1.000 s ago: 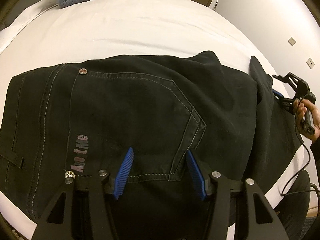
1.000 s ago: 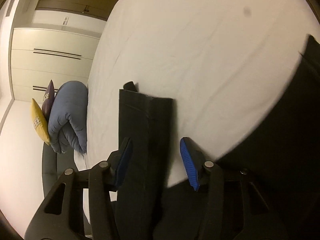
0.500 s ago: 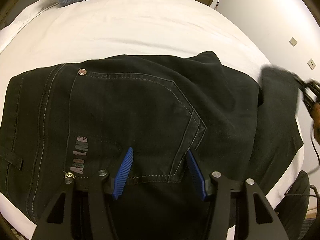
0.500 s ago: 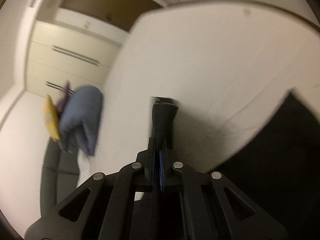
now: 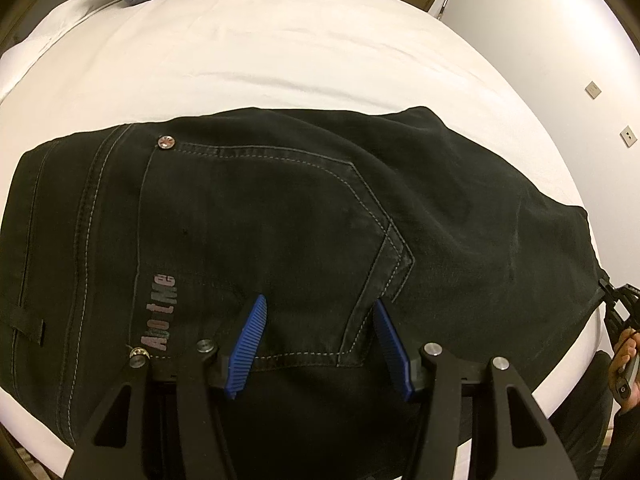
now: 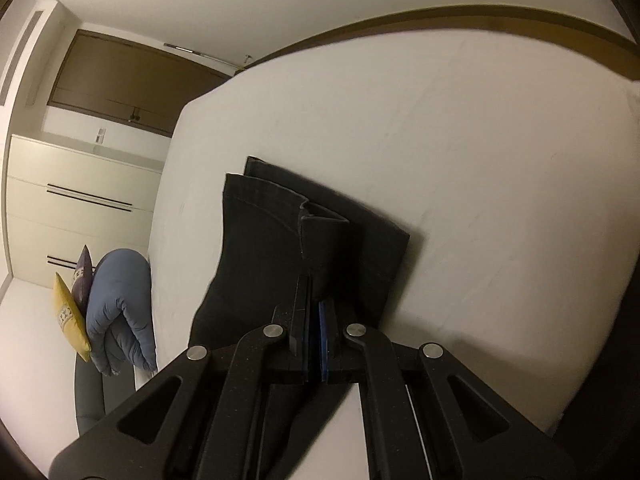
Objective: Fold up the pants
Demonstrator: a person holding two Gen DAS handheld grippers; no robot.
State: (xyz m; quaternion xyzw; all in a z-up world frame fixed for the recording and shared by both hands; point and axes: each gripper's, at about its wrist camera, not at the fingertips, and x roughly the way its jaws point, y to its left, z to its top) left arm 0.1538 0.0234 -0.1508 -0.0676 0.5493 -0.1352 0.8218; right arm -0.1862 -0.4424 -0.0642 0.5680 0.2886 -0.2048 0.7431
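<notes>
pants point(image 5: 280, 220): black denim, pale stitching, flat on white bed point(image 5: 280, 52) | left claw point(image 5: 320, 340): spread wide, holding nothing, above pocket | right claw point(image 6: 314, 340): clamped on hem | quilt point(image 6: 120, 312): blue, puffy, at bed edge

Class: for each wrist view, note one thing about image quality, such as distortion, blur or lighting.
Left wrist view: fisheye bends the bed edge into an arc; the black pants stay sharp. Right wrist view: warm, dim light, soft edges on the bed's far rim, while the right claw is crisp.
</notes>
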